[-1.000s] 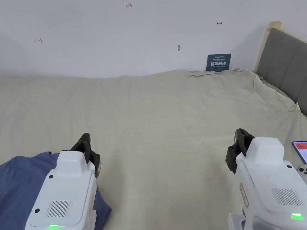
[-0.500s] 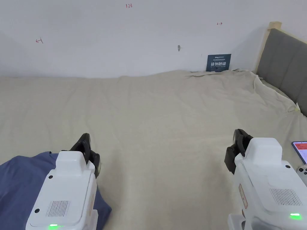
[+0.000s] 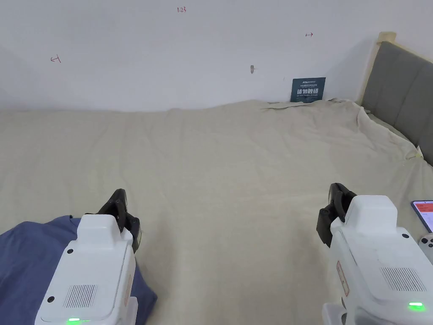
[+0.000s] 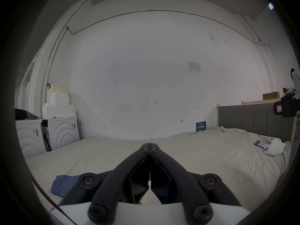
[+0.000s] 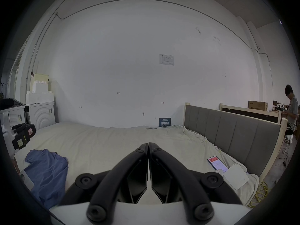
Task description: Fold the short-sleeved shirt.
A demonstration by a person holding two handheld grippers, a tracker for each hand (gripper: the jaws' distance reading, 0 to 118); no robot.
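A crumpled blue short-sleeved shirt [image 3: 25, 258] lies on the beige bed sheet [image 3: 228, 169] at the near left, partly hidden under my left gripper's white body. It also appears as the blue shirt [image 5: 48, 171] in the right gripper view and the blue shirt [image 4: 63, 185] in the left gripper view. My left gripper [image 3: 122, 199] hovers above the shirt's right edge, jaws shut with nothing between them; the left gripper [image 4: 150, 145] tips meet. My right gripper [image 3: 338, 192] hangs over bare sheet at the near right, its jaws pressed together and empty, as the right gripper [image 5: 148, 145] tips confirm.
A phone [image 3: 424, 211] and a small white device [image 3: 428, 243] lie on the sheet at the right edge, beside white paper [image 5: 236, 176]. A grey headboard [image 3: 401, 93] runs along the right. A dark sign [image 3: 308, 89] leans on the wall. White appliances [image 4: 48, 134] stand left; a person [image 5: 292, 108] stands far right.
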